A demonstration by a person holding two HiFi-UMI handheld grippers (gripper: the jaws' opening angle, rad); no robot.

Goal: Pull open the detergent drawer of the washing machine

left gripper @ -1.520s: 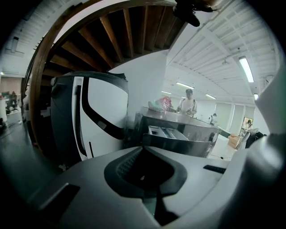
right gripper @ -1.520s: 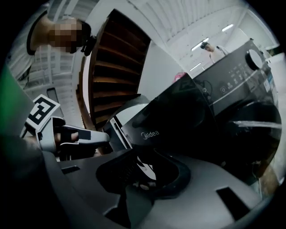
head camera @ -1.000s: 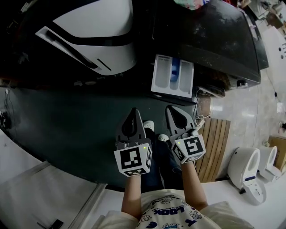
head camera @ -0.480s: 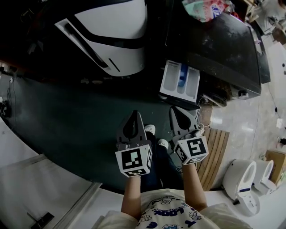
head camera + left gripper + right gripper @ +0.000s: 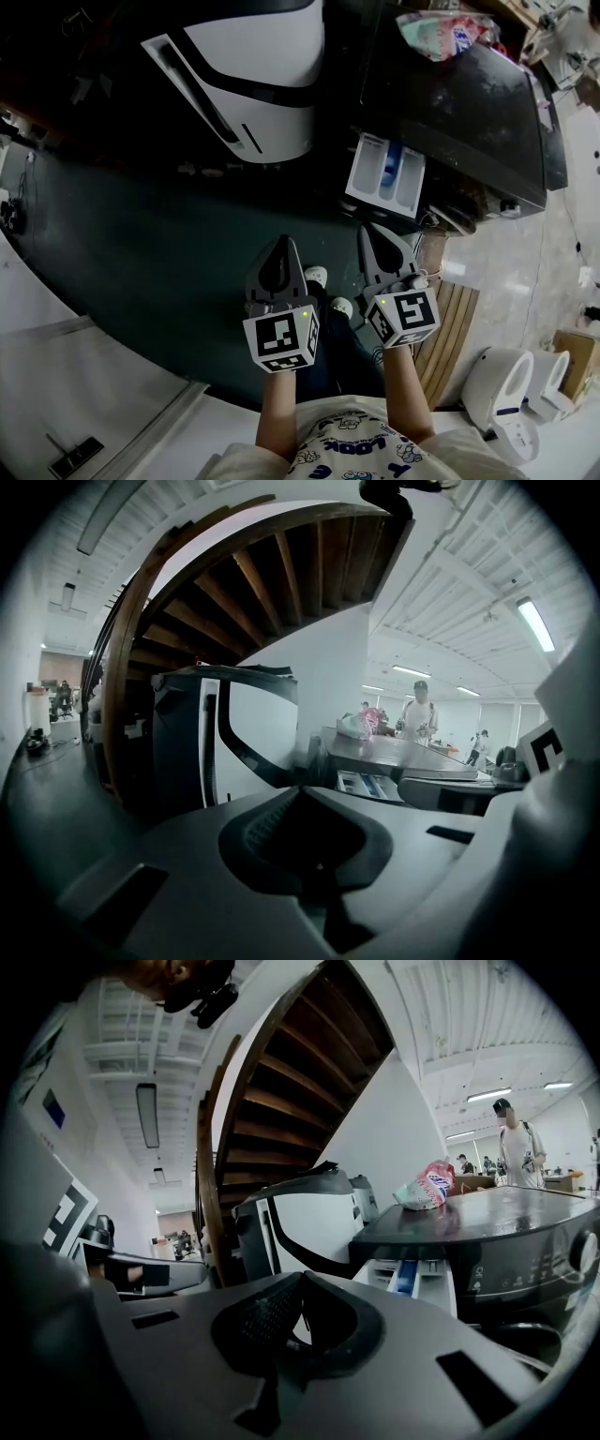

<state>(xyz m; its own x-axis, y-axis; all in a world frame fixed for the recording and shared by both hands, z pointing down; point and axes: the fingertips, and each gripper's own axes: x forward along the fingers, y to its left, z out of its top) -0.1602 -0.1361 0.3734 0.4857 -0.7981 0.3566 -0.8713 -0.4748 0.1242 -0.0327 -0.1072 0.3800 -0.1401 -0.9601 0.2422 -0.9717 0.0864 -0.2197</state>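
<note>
— Left of the washer (image 5: pixel 459 103), what's that pale bulk?

— Another machine (image 5: pixel 253 75), white with a black stripe, standing just beside the washer. Not ours.

— And your grippers?

— Both are out in front of the washer, short of it and touching nothing. My left gripper (image 5: pixel 279 251) sits toward the white machine's side. Its jaws are pressed together with nothing in them. My right gripper (image 5: pixel 372 240) is the same, closed tight and empty.

— Where's the drawer?

— The drawer (image 5: pixel 386 175) is already out of the washer's front, at the upper left corner as I face it, with its compartments showing. Its long axis runs straight out from the washer's front toward me. It lies ahead of my right jaws and a shade to their right, near but apart. The left gripper is farther off. I judge the pull done, or nearly. If more travel is wanted, the right hand is the one to take it, drawing back along that axis.

— Anything changed from a second ago?

— Little. The drawer stood just as far out then, and both jaws were closed then too. From the head view, washer and drawer have slid to the right, and the bag (image 5: pixel 441 33) on the washer's top shows more fully.
</note>
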